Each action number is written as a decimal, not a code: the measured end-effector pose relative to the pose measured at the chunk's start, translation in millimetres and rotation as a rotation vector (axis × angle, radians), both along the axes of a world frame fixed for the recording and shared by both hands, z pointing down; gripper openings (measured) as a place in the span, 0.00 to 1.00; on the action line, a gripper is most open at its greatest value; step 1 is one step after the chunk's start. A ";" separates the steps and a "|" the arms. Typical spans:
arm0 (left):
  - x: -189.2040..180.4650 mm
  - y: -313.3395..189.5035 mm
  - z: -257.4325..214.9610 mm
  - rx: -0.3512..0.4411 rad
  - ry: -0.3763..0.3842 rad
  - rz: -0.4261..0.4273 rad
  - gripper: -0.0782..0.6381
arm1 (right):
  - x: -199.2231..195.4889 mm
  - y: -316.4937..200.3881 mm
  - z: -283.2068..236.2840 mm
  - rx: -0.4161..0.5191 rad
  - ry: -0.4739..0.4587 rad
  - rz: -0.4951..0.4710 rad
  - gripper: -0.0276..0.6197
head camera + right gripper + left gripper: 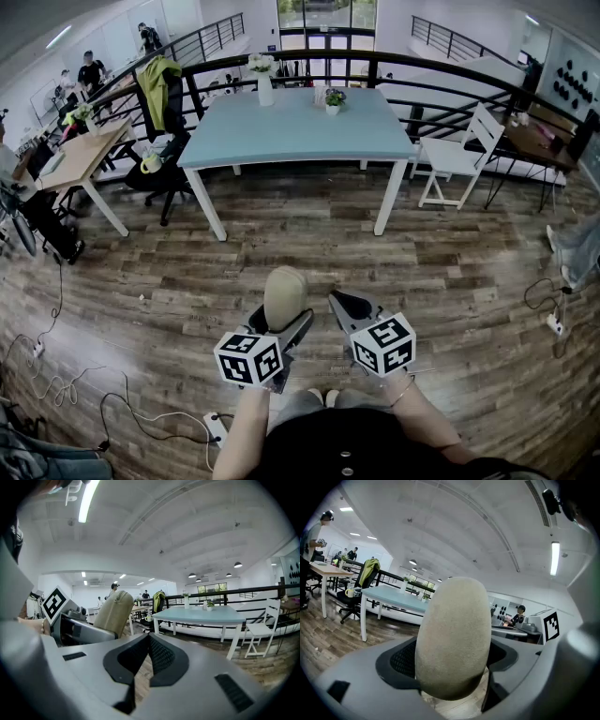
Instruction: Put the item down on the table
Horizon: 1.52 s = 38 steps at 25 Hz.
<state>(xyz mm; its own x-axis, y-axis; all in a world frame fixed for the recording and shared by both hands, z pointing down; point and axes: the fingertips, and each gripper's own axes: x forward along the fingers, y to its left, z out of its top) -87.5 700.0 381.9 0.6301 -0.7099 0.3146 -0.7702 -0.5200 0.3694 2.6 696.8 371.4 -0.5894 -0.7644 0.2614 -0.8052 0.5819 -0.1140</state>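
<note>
Left gripper is spread wide and clamped on the beige oval item, which stands upright between the pads, in the air over the plank floor and well short of the table. The right gripper rides just beside it, jaws pinched together on nothing. Ahead, the pale blue table carries a white vase of flowers near its far left corner and a small potted plant by the far edge, with a white folding chair off its right end, a jacket-draped office chair off its left and a black railing behind.
</note>
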 end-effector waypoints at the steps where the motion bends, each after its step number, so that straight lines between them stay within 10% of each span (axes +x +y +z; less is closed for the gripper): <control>1: 1.3 -0.5 0.2 -0.003 -0.003 0.005 0.69 | -0.2 -0.6 -0.5 0.002 0.008 -0.003 0.05; 38: -27.4 -32.1 18.4 -0.038 0.007 0.072 0.69 | -35.8 -27.6 22.0 -0.040 -0.070 0.021 0.05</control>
<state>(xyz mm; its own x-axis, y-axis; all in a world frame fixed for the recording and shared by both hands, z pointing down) -114.9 667.9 400.3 0.6817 -0.6499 0.3360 -0.7283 -0.5595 0.3956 -33.2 669.3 393.4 -0.5910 -0.7666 0.2510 -0.8066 0.5587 -0.1930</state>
